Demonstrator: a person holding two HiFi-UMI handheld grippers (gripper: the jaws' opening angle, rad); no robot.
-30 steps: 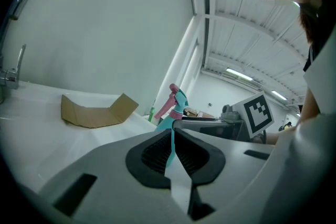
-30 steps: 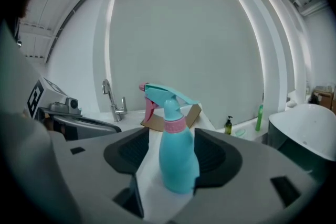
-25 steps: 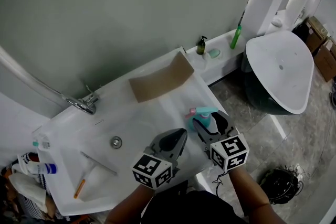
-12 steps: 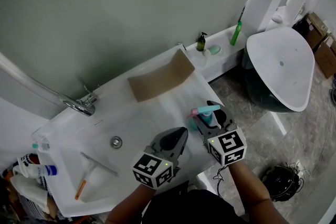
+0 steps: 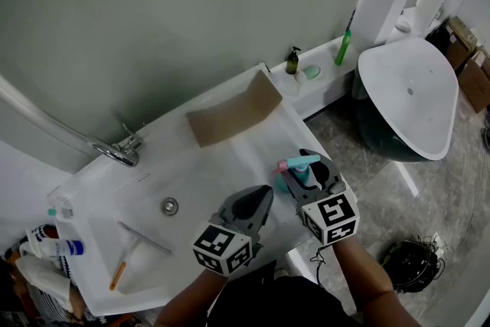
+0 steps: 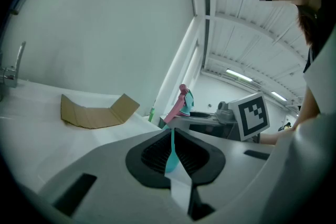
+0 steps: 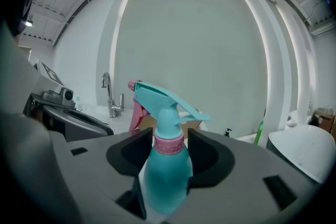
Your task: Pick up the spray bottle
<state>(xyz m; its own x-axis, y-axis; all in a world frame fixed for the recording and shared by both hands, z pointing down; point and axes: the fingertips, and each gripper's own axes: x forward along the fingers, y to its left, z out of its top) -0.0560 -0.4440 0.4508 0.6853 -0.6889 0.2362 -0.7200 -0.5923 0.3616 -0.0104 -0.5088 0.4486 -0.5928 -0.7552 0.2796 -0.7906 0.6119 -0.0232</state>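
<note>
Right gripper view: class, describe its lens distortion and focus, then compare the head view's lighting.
Right gripper view: fisheye, so the light strips bow and the corners go dark; the spray bottle, very close, looks slightly soft. Head view: straighter lines, even light on the sink, glare from those strips at upper right.

The spray bottle point(image 7: 167, 176), teal with pink collar and pink nozzle, stands upright near the counter's point(image 5: 237, 165) front right edge, between the right claw's point(image 5: 305, 168) jaws, which have just been closing.
</note>
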